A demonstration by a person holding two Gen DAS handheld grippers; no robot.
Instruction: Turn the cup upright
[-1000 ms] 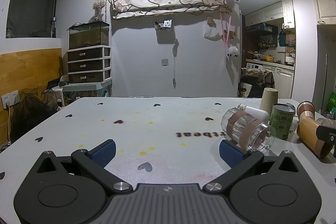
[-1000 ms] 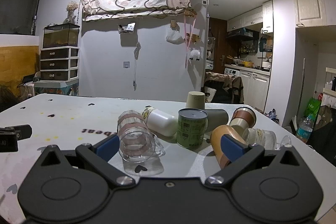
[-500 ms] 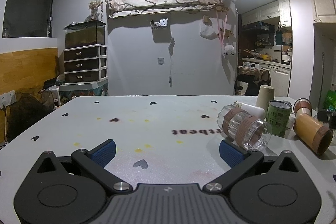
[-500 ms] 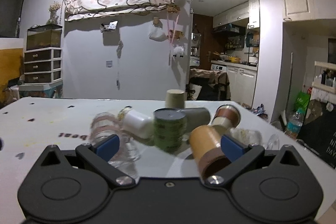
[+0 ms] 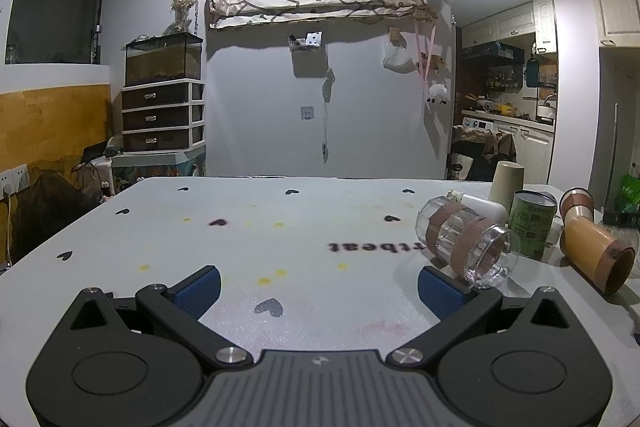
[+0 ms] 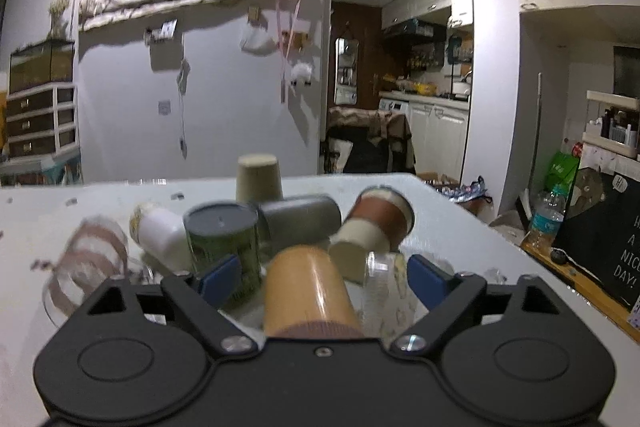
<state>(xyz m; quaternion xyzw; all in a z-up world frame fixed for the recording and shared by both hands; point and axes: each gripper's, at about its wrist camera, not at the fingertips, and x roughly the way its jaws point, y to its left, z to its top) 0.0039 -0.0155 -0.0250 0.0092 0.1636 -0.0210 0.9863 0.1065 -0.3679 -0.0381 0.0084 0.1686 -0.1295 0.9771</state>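
The left gripper [image 5: 318, 285] hangs low over the white table [image 5: 168, 227] with its blue pads spread wide and nothing between them. Just ahead of its right pad a clear glass cup [image 5: 466, 243] with two brown bands lies on its side, mouth toward the camera and empty. Behind it lies a white bottle [image 5: 482, 207], then an inverted beige cup [image 5: 507, 181] farther back. A green can [image 5: 532, 223] stands upright to the right of the glass. Beyond the gripper's right side, an orange cup [image 5: 596, 253] rests on its side with its brown-rimmed mouth facing near; nothing shows inside.

In the right wrist view, which is blurred, the glass cup [image 6: 90, 259] sits off the gripper's left. The white bottle [image 6: 162, 237] and the green can [image 6: 224, 247] follow, the can partly behind the left pad. A grey tumbler [image 6: 300, 219] lies on its side behind the can. The right gripper [image 6: 324, 277] is spread open, and the orange cup [image 6: 308, 291] lies lengthwise between its fingers, base away; I cannot tell whether either pad touches it. A brown-banded paper cup [image 6: 376, 227] lies tipped ahead to the right, with a small clear glass [image 6: 384, 267] beside the right pad.
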